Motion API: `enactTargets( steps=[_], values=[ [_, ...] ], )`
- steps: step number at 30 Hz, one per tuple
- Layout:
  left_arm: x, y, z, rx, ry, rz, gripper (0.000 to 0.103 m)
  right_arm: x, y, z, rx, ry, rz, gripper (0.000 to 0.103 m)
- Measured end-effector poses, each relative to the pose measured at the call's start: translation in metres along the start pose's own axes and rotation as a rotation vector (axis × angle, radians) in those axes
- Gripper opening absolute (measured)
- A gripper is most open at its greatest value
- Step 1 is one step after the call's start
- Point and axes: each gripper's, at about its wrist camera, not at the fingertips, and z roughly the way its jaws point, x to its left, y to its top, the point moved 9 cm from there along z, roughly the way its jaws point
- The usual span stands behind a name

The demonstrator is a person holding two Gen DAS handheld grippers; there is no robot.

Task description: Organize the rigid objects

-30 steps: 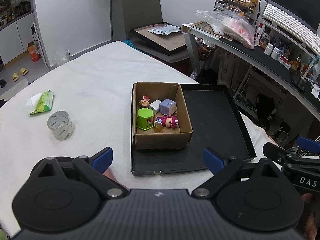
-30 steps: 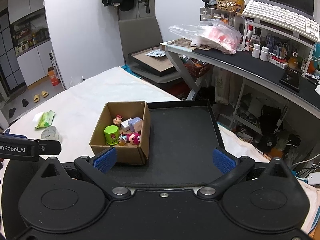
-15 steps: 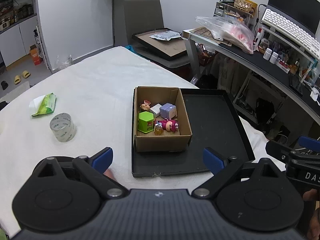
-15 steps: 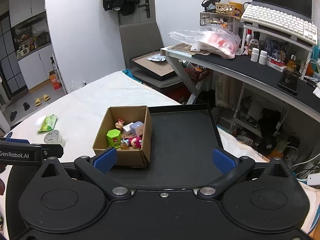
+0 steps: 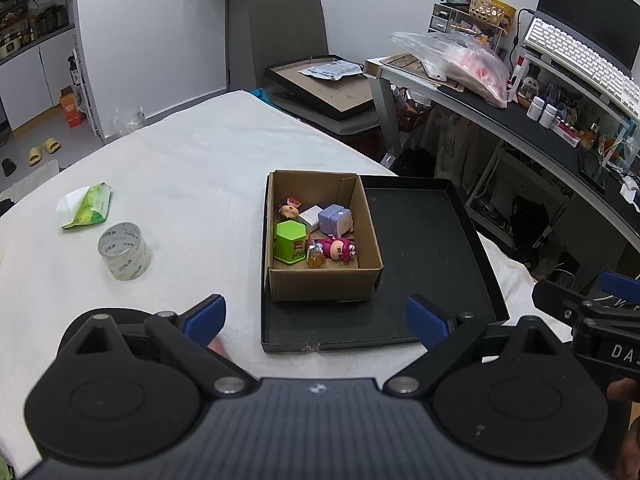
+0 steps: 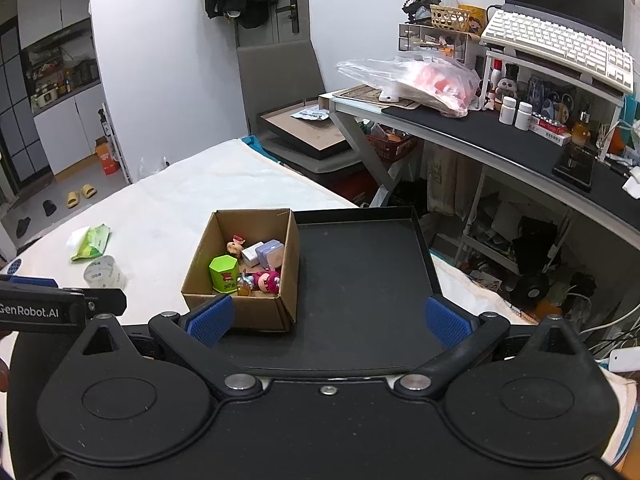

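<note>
The small rigid toys lay together in an open cardboard box point(image 5: 324, 276), which stood on the left part of a black tray point(image 5: 424, 248) on the white-covered table point(image 5: 192, 184). Noted in the box: a green hexagonal container point(image 5: 290, 241), upright at the near left; a pink figurine point(image 5: 336, 249) lying on its side just beside it; a small amber piece point(image 5: 315, 258) touching the figurine; a lilac cube toy point(image 5: 335, 220); a white block point(image 5: 312, 216); and a small doll point(image 5: 289, 209) at the far left.

In my judgement all were light, hard plastic that would not deform but could slip between smooth pads. The green container offered flat opposite faces for a firm hold; the figurine was best taken across its body. The items were crowded, so neighbours could be disturbed.

The left gripper point(image 5: 316, 316) and the right gripper point(image 6: 328, 318) were both spread wide and empty, held short of the box.

A tape roll point(image 5: 124, 250) and a green packet point(image 5: 90, 205) lay well apart to the left on the table.

Against the earlier frames, both views showed the box smaller and further off, indicating the grippers had drawn back and risen slightly; the contents had not moved.
</note>
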Motion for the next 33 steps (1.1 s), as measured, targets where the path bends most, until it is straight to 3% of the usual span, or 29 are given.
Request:
enactTargets(
  steps=[33],
  values=[
    [-0.0016, 0.0032, -0.0048, -0.015, -0.014, -0.013, 0.096, 0.0023, -0.0027, 0.0004, 0.008, -0.011, -0.009, 0.103]
  ],
)
